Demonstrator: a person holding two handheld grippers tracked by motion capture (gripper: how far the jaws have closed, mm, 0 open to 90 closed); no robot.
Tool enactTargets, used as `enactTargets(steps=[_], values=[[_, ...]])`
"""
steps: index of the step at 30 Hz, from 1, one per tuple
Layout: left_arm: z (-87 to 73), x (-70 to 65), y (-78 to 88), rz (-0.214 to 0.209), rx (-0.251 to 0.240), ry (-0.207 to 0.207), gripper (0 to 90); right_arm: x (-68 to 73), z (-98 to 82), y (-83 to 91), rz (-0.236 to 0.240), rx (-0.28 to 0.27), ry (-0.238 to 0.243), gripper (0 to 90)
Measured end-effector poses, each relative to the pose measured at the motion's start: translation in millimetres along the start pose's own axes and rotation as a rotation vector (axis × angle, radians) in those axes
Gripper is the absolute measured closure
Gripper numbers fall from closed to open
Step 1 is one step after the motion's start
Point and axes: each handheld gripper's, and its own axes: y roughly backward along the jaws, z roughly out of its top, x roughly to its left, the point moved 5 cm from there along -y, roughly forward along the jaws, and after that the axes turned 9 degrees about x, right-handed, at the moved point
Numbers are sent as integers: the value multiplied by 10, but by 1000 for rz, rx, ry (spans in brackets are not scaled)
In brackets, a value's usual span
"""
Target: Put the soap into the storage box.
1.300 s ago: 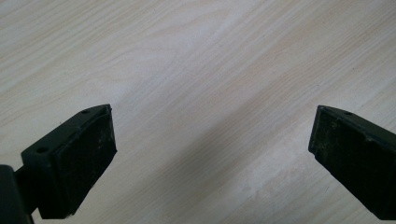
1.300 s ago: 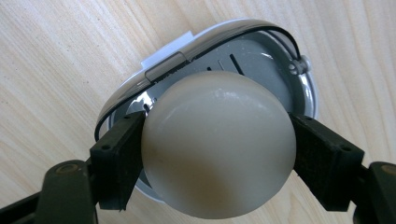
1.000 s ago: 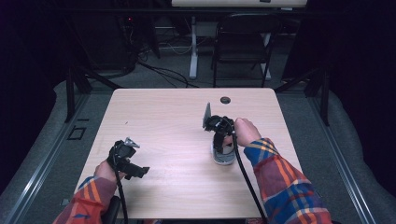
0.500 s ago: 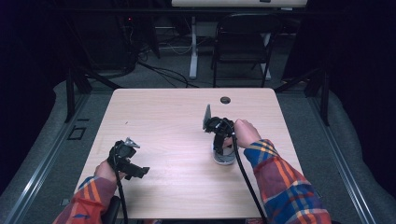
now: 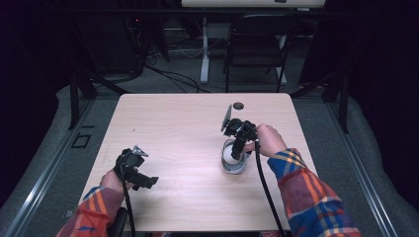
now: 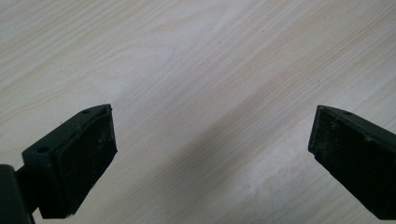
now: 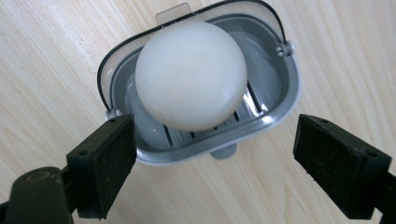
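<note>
Pale wood grain runs across the table, and on its right half sits a grey soap dish with a clear rim, slotted at the bottom. A round white bar of soap rests inside the dish, nearly covering the ribs beneath it. The right hand-held gripper hovers just above the near edge of the dish; its jaws have just been opening, and now they stand apart with bare table and the dish's lip between them, the pads pressing on nothing. From the high view the same right hand-held gripper hangs over the dish, with the soap showing white under it, a black cable trailing back along a plaid sleeve. The left hand-held gripper is well apart from all this, near the left front corner of the table, where it shows in the high view too. Its jaws are spread wide over bare wood, with nothing between them. A small dark round hole sits near the far edge of the table, and a dark folding chair stands beyond it.
</note>
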Motion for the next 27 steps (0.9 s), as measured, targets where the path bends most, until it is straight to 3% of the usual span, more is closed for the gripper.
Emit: enactTargets(steps=[14, 27], values=[[2, -3, -1, 1, 1, 1, 8, -109, -447, 183, -40, -88, -66, 33], [4, -5, -4, -1, 6, -1, 8, -183, -953, 68, -69, -75, -115, 0]])
